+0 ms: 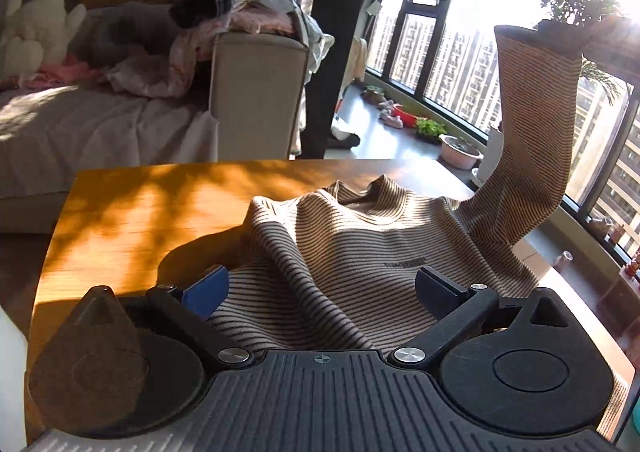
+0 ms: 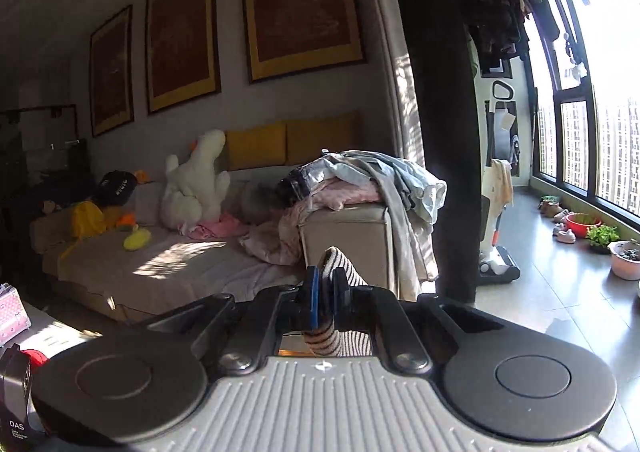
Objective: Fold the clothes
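Observation:
A brown striped sweater (image 1: 352, 252) lies rumpled on the wooden table (image 1: 140, 212), collar toward the far edge. In the left wrist view one sleeve (image 1: 532, 124) stands lifted high at the right, its end out of the frame's reach behind a plant pot. My left gripper (image 1: 326, 286) hovers low over the sweater's body with its jaws wide apart and nothing pinched between them. In the right wrist view my right gripper (image 2: 329, 294) is shut on a fold of the striped sleeve (image 2: 340, 260), which bulges above and hangs below the pads.
A sofa (image 2: 168, 264) with a white plush toy (image 2: 196, 184) and a heap of clothes (image 2: 360, 180) on its armrest stands beyond the table. A dark pillar (image 2: 440, 112), floor plants (image 2: 600, 236) and tall windows are to the right. A pink case (image 2: 12, 318) sits at left.

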### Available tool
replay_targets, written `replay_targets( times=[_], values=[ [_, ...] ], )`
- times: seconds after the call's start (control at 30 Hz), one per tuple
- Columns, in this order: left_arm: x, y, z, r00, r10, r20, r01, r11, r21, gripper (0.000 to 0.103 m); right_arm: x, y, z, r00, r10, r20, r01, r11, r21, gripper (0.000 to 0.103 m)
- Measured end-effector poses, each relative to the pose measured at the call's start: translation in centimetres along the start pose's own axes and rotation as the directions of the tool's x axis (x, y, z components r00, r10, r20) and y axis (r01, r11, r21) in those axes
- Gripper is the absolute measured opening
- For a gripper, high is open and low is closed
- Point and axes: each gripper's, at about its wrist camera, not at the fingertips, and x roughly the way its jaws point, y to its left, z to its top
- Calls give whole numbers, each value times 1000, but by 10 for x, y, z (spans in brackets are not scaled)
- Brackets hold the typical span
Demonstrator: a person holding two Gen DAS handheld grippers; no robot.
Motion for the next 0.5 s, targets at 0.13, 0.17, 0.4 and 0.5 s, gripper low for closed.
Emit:
replay_targets(
  times=[0.13,0.17,0.4,0.5],
  values=[
    [-8,18,-3,1000,17,-10,-17,998,-54,103,34,25,-13,996,77,-48,-76,997,15,6],
    [-9,20,-5,1000,14,-14,-15,998,-55,103,41,30,-16,994,93,-57,-92,996,19,6],
    [-11,14,-13,1000,13,-12,-13,1000,-4,103,48,46,-35,987,99,-128,-111,989,-93,7],
    [-12,15,-8,1000,28,2,-28,1000,-5,103,33,54,-65,965,78,-249,-124,977,-172,32]
  ],
)
